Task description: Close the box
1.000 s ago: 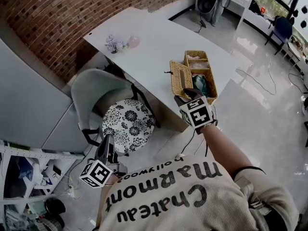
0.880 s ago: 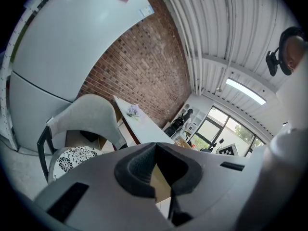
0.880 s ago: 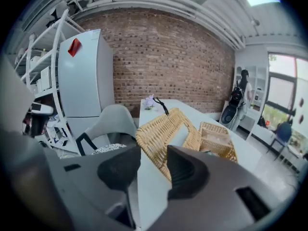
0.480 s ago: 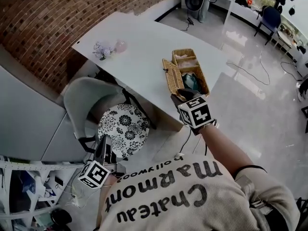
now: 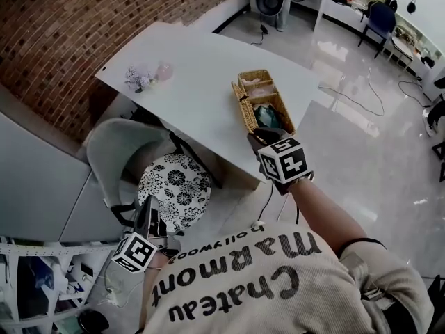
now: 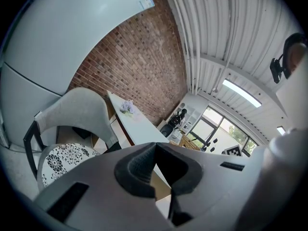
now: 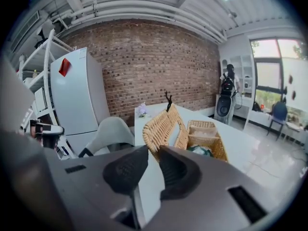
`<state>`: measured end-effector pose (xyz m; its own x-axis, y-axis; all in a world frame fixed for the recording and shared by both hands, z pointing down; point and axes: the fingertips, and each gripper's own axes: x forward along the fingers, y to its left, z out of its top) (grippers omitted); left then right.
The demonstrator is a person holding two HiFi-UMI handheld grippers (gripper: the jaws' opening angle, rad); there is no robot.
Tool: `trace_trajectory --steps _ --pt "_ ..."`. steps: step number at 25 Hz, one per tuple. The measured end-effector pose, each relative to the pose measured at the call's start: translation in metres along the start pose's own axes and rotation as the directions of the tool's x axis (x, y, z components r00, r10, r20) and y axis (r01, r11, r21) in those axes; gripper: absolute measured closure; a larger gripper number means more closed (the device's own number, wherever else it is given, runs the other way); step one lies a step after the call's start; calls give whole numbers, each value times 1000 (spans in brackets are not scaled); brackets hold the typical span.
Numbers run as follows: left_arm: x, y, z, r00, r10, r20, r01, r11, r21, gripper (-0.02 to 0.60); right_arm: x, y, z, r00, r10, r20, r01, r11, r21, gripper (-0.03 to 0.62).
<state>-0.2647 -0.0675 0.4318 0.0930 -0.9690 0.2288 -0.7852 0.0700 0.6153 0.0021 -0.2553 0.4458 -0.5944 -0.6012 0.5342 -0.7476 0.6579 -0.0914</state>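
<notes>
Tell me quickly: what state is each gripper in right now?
Left gripper: shut, holding nothing.
Right gripper: open by a narrow gap, its jaws have just been closing, nothing between them.

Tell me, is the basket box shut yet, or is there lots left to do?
Not shut yet. Nothing looks done: the lid stands up open at the edge of the box. In hand: the right tool is near the lid, its jaws have just been closing with nothing between them. The left tool hangs low by the chair. Left: tip the lid down over the box.
</notes>
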Motion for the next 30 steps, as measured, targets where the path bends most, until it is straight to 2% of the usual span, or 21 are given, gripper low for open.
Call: trace_trajectory --steps 19,24,30 --pt "9 -10 -12 1000 -2 -17 2 1000 0 580 -19 -29 -1 999 -5 42 1 995 97 545" --pt "12 -13 -14 1000 -6 -13 6 1000 -4 580 -22 -37 -1 999 12 51 -19 990 141 546" --pt "16 -17 -20 1000 -3 -16 3 1000 -8 580 -26 -43 -4 999 23 49 -30 989 147 548"
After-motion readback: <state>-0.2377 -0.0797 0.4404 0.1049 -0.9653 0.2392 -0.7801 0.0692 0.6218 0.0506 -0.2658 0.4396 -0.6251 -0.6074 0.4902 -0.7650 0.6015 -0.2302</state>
